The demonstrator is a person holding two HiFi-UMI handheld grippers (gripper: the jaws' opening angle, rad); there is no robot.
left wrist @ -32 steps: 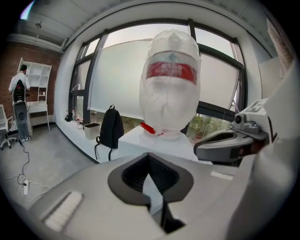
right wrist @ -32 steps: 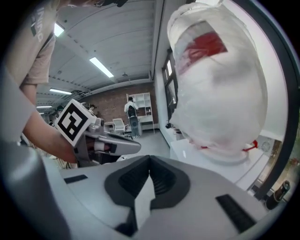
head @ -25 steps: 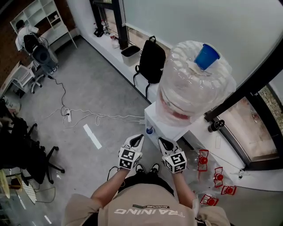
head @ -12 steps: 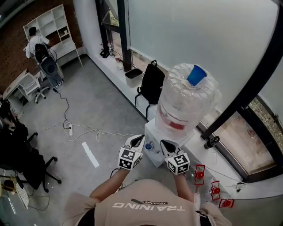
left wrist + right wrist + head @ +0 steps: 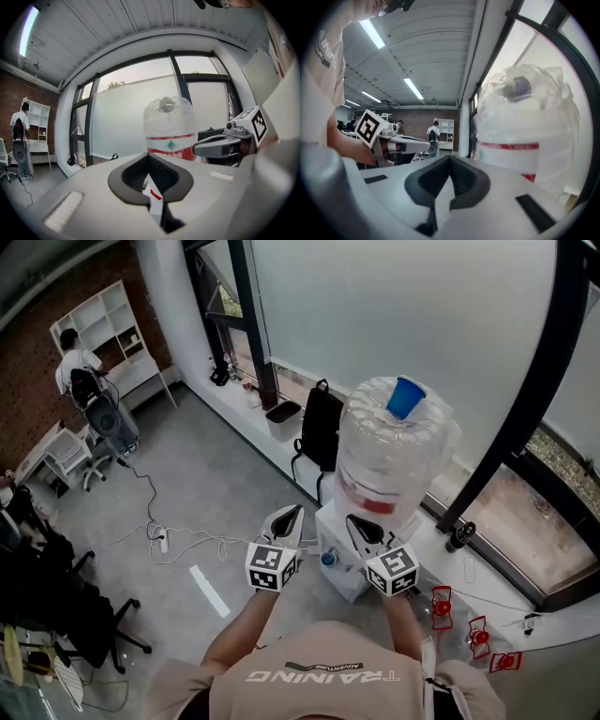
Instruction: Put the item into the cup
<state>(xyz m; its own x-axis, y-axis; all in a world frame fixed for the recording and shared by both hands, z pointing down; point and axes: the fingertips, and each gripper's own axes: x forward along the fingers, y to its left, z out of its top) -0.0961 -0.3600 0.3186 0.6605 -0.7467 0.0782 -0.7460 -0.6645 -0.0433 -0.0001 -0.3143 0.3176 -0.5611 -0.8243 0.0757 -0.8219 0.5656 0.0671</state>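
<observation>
Left hand-held gripper (image 5: 294, 513): jaws clenched, tips meeting, aimed at the water dispenser (image 5: 339, 525). In the left gripper view a white sliver with a red mark (image 5: 153, 191) shows in the slit below the tips. Whether it is gripped or lies behind the jaws cannot be told.

Right hand-held gripper (image 5: 354, 522): jaws clenched with nothing seen between them, held just beside the left one, apart from it.

Water dispenser: white body carrying an inverted clear bottle (image 5: 394, 460) with a red label band and a blue cap (image 5: 405, 397).

Small blue round object (image 5: 328, 559): on the dispenser front, between the two grippers. Too small to confirm as the cup.

Black backpack (image 5: 322, 427): against the window wall, behind the dispenser.
</observation>
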